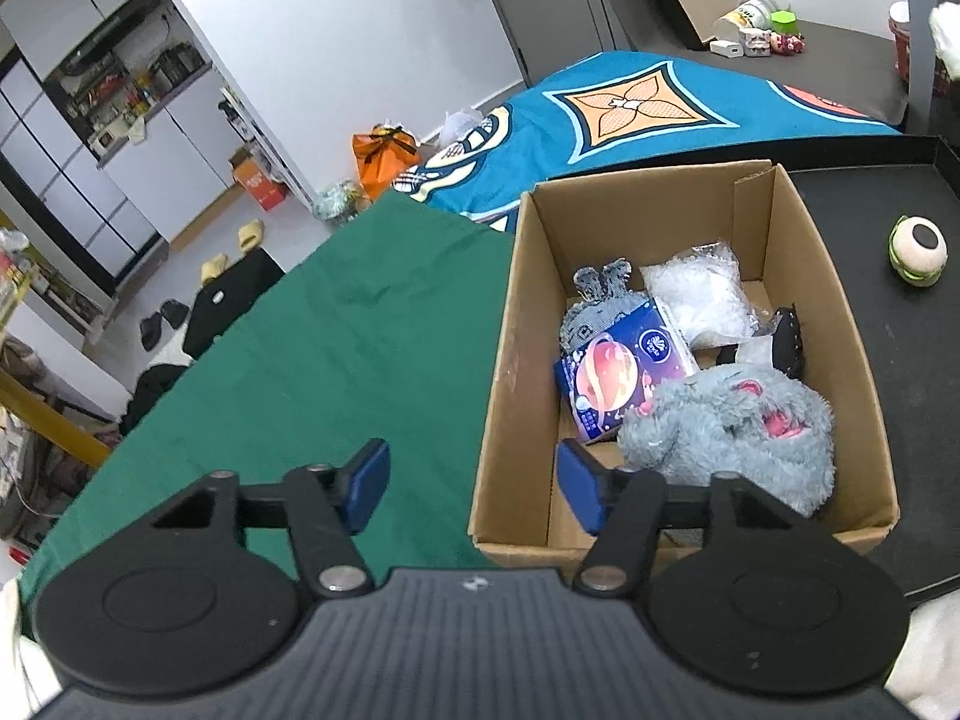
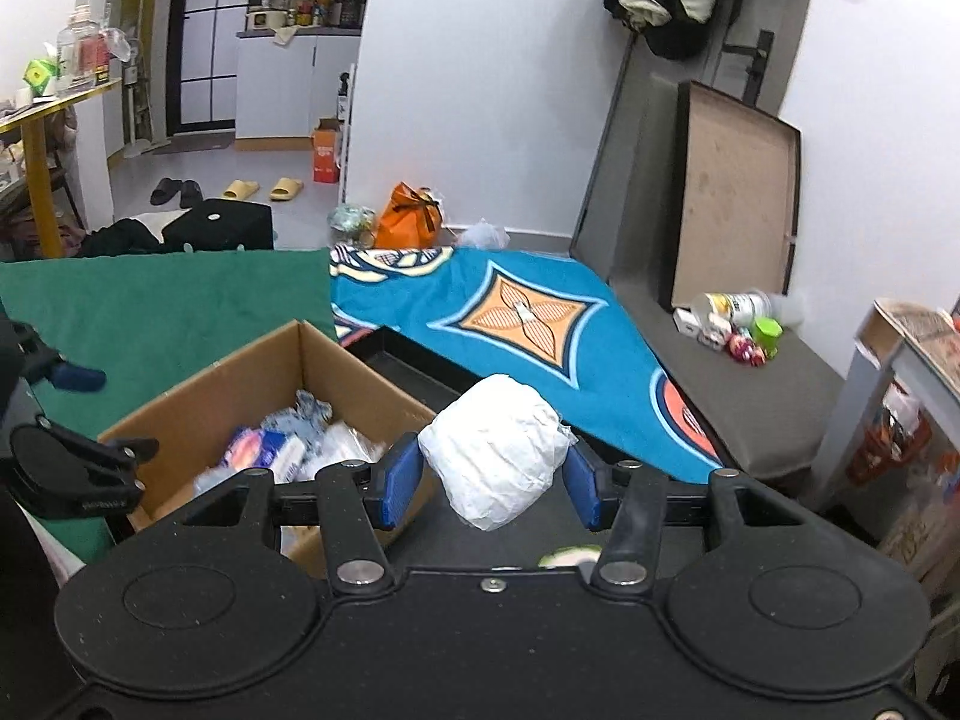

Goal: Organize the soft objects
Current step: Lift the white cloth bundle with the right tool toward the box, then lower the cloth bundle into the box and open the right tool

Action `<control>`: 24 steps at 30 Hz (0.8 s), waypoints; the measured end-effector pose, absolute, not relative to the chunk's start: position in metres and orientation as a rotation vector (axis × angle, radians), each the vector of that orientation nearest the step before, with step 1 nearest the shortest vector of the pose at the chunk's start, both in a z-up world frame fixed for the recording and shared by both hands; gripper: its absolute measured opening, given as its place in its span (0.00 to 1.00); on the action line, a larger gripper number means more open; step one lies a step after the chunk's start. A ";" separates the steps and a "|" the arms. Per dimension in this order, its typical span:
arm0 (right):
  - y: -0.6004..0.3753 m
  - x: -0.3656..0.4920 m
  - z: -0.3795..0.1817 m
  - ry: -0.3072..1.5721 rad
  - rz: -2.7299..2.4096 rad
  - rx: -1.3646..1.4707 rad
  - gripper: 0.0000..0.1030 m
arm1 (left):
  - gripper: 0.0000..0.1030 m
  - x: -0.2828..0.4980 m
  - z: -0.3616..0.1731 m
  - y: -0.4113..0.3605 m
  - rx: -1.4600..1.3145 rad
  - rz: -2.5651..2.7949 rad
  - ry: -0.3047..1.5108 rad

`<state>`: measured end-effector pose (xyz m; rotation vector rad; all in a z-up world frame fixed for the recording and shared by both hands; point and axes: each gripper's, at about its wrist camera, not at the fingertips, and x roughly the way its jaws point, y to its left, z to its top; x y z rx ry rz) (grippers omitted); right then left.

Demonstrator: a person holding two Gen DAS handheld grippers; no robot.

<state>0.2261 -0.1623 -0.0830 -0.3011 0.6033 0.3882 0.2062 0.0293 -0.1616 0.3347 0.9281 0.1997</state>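
Right now the right gripper (image 2: 492, 483) has its fingers clamped on a white crumpled bundle (image 2: 495, 450), held in the air just beside the cardboard box (image 1: 840, 324). Left gripper (image 1: 474, 489) fingers apart, nothing between, straddling the box's near-left wall. Grey plush toy (image 1: 732, 426) and tissue pack (image 1: 624, 369) lie inside.

light: even, bright indoor | shadows: soft | glare: none strong | focus: sharp centre | edges: heavy fisheye bending, dark corners
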 end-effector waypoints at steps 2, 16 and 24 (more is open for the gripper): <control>-0.157 0.228 -0.081 0.600 0.403 -0.309 0.49 | 0.51 0.207 -0.162 0.032 0.319 0.199 0.932; -0.103 0.238 -0.086 0.633 0.525 -0.384 0.49 | 0.21 0.212 -0.168 0.040 0.275 0.173 0.964; -0.081 0.243 -0.095 0.649 0.559 -0.409 0.49 | 0.13 0.217 -0.174 0.044 0.249 0.145 0.980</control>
